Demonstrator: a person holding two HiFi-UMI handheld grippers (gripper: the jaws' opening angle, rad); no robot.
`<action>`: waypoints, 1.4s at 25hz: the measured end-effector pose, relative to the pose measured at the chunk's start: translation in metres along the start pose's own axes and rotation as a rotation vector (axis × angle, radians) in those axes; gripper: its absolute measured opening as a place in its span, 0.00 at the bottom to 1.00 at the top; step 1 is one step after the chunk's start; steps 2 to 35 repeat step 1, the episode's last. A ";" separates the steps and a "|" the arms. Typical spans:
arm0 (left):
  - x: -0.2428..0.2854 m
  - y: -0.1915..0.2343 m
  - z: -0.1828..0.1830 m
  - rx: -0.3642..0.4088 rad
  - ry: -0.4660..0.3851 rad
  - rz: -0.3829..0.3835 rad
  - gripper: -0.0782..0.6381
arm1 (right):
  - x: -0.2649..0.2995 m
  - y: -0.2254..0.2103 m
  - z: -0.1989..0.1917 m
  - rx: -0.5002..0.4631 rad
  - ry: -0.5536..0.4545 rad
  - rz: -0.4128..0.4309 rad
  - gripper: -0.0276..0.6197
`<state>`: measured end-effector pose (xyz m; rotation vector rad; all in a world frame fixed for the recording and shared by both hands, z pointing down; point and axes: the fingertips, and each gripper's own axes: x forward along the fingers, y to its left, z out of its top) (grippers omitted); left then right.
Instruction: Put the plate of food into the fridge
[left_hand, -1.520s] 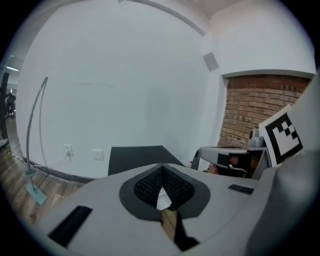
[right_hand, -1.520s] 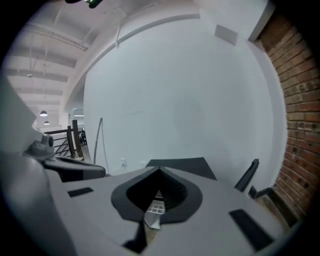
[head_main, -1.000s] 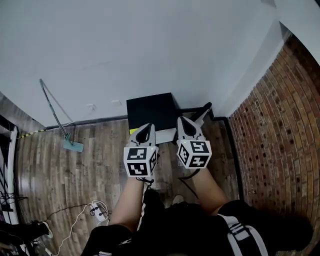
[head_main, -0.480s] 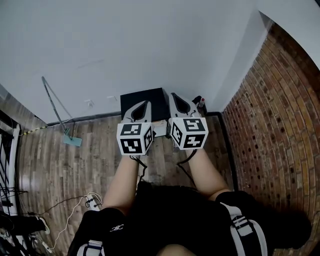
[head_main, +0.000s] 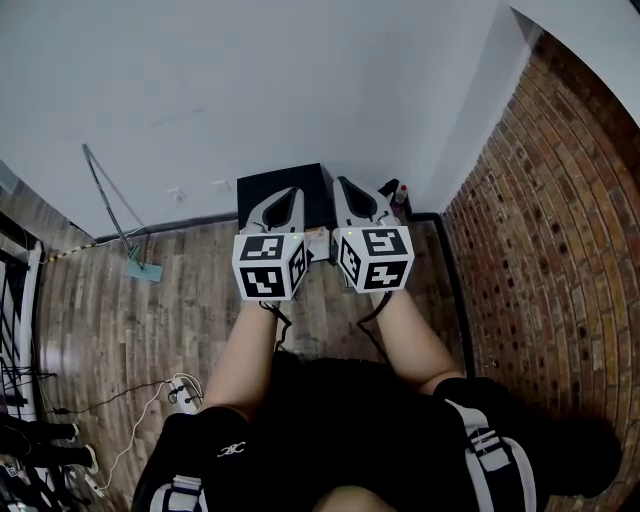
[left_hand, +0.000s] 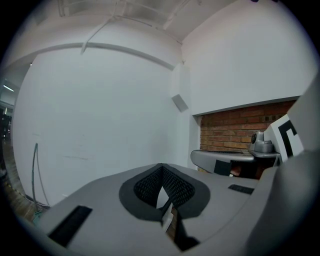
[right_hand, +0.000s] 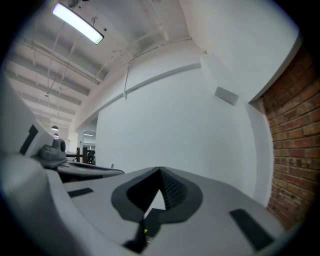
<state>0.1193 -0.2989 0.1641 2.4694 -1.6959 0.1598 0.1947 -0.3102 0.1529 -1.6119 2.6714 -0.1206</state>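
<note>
Holding both grippers side by side out in front of me, I'm facing a low black box (head_main: 285, 186). It stands at the far edge of the wooden floor (head_main: 140, 320), against the white wall (head_main: 250, 80) and near the corner where the brick wall (head_main: 540, 230) comes in. I take the box for the fridge, but only its top shows and I can't make out a door from up here.

The left gripper (head_main: 292, 194) has its fingers (left_hand: 100, 205) pressed together at the tips with nothing between them. The right gripper (head_main: 345, 184) is the same, its fingers (right_hand: 225, 200) fully closed and empty.

The plate of food shows in none of my views, so I can't tell whether it sits inside the box or somewhere out of frame. What looks like a small red-topped bottle (head_main: 401, 190) stands just beside the box on the brick-wall side. A long-handled mop (head_main: 112, 210) leans on the white wall, well apart toward the floor's left edge.

As I read it, this fits two stages. Either the empty hands are squared up to the fridge with the plate waiting elsewhere, or the plate is already shut inside. If anything is yet to be gripped, the fingers must part first, and I'd want the box's front in view before committing.
</note>
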 end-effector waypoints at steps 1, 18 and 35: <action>0.003 -0.005 -0.005 0.002 0.001 0.001 0.11 | -0.002 -0.005 -0.005 0.004 0.001 0.002 0.06; 0.003 -0.005 -0.005 0.002 0.001 0.001 0.11 | -0.002 -0.005 -0.005 0.004 0.001 0.002 0.06; 0.003 -0.005 -0.005 0.002 0.001 0.001 0.11 | -0.002 -0.005 -0.005 0.004 0.001 0.002 0.06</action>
